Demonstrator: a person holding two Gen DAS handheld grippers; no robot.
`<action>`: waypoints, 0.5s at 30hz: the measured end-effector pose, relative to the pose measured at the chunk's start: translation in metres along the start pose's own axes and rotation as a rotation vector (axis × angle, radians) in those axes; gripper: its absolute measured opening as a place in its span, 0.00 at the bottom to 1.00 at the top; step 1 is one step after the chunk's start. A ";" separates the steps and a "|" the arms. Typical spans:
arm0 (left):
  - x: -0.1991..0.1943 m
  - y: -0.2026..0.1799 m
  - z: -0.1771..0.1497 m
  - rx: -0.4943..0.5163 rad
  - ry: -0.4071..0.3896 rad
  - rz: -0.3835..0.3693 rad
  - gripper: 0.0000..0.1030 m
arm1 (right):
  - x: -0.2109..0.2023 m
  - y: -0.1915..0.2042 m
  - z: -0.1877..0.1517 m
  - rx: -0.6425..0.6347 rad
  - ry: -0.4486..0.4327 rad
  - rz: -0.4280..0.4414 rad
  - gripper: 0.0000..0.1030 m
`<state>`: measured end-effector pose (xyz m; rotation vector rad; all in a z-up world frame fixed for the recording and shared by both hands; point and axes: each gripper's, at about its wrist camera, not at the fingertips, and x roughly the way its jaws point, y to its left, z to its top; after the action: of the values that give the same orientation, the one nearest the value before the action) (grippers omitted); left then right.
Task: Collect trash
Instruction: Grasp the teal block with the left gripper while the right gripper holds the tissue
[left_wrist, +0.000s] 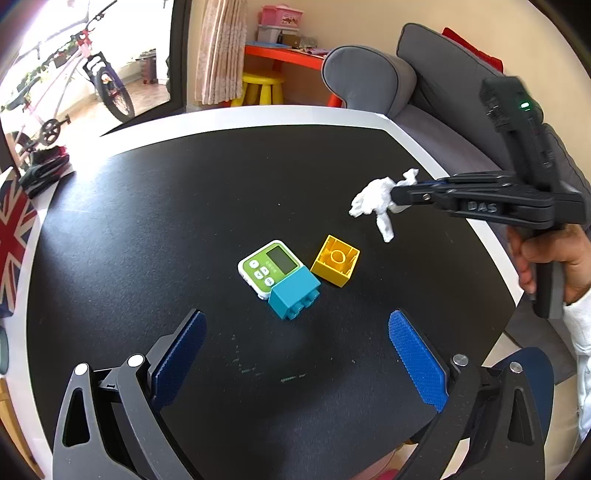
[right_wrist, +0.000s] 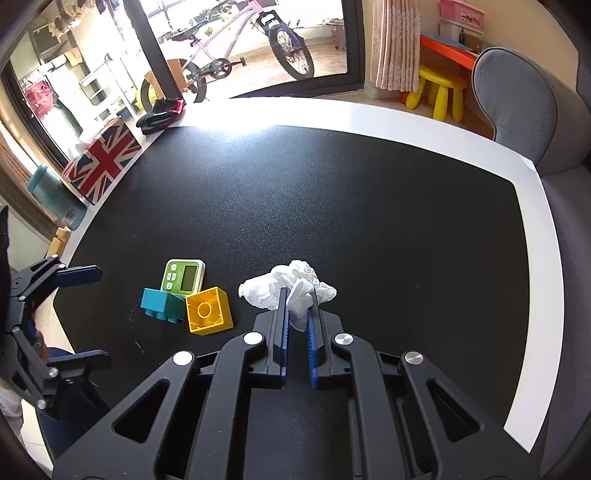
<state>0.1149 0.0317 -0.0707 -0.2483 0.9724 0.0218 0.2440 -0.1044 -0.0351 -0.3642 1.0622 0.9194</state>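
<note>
A crumpled white tissue (right_wrist: 284, 286) is pinched between the blue pads of my right gripper (right_wrist: 299, 295), which is shut on it. In the left wrist view the same tissue (left_wrist: 373, 201) hangs from the right gripper (left_wrist: 397, 197) above the black table top, right of centre. My left gripper (left_wrist: 295, 328) is open and empty, its blue pads (left_wrist: 413, 354) wide apart, just in front of the toys at the table's near side.
A green timer (left_wrist: 267, 266), a teal brick (left_wrist: 293, 297) and a yellow brick (left_wrist: 335, 265) lie together mid-table. A Union Jack box (right_wrist: 101, 162) and a dark glove (right_wrist: 160, 114) sit at the table's left edge (right_wrist: 369, 114). A grey sofa (left_wrist: 436, 92) stands on the right.
</note>
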 end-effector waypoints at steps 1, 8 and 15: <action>0.002 -0.001 0.000 -0.001 0.003 0.002 0.92 | -0.003 0.000 0.000 -0.001 -0.003 -0.001 0.08; 0.018 -0.001 0.003 0.010 0.029 0.039 0.92 | -0.012 -0.003 -0.002 0.005 -0.016 -0.010 0.08; 0.028 0.001 0.003 0.009 0.043 0.050 0.75 | -0.013 -0.008 -0.005 0.013 -0.013 -0.015 0.08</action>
<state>0.1327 0.0302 -0.0921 -0.2168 1.0210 0.0578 0.2454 -0.1188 -0.0281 -0.3551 1.0516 0.9001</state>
